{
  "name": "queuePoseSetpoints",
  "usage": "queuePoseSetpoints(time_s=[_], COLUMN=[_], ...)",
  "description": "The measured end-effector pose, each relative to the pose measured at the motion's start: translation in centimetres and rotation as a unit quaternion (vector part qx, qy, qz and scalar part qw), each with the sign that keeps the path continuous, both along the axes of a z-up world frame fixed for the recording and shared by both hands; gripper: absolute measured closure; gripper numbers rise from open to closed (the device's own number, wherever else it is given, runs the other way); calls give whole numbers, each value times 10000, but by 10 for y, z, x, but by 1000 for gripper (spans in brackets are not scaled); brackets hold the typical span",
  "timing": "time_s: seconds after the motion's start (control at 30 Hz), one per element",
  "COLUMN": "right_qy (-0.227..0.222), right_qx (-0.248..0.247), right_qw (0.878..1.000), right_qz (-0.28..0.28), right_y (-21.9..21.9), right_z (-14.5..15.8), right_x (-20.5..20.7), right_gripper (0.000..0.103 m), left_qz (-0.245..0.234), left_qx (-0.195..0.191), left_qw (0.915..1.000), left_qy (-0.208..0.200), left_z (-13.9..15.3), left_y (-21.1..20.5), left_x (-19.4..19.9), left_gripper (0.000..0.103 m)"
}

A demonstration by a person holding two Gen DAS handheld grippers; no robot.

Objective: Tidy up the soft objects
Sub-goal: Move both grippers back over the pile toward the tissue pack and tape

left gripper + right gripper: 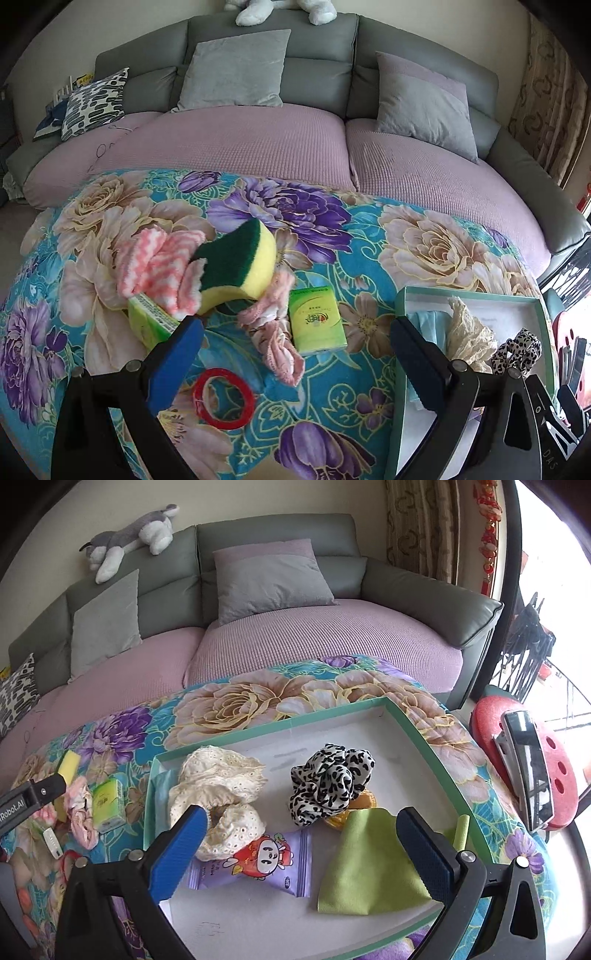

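Observation:
On the floral blanket (369,236) lie a yellow-green sponge (240,262), a pink striped cloth (155,266), a pink scrunchie (275,332), two green tissue packs (317,319) and a red ring (224,398). My left gripper (295,354) is open and empty above them. The green-rimmed white box (424,734) holds a cream lace scrunchie (218,794), a leopard scrunchie (328,782), a green cloth (369,867) and a purple snack packet (258,864). My right gripper (303,845) is open and empty over the box.
A grey sofa with a purple cover (258,140) and grey cushions (236,70) stands behind the blanket. A plush dog (129,539) lies on its back. A red stool (524,768) with a phone stands at the right.

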State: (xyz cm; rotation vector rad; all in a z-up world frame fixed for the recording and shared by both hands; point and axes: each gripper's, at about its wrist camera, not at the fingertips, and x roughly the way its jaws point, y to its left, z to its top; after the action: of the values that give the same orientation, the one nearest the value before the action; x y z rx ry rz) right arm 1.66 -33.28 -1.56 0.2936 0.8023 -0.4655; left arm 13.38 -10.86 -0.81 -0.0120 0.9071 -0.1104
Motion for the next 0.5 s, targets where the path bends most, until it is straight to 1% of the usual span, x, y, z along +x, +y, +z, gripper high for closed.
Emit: queuePoseSetpoints(time_s=[0.1,0.33,0.4,0.5], right_qy=[40,172,199,243], right_qx=[-56,18,12,5], right_qw=[10000,9993,9986,9970], right_qz=[70,346,490,731], right_y=[13,46,57,74], right_z=[5,7,6,4], right_x=[-4,-8,-5,1], right_gripper=[0,0,0,0], left_qz=[80,296,444,612], left_qx=[8,306,399,434], left_qw=[9999,9989,9981,9971], left_qy=[-62,-184,-174,-105], left_z=[6,18,19,19], left_y=[13,46,60,82], left_x=[-3,-8,-8,-7], left_gripper=[2,2,2,2])
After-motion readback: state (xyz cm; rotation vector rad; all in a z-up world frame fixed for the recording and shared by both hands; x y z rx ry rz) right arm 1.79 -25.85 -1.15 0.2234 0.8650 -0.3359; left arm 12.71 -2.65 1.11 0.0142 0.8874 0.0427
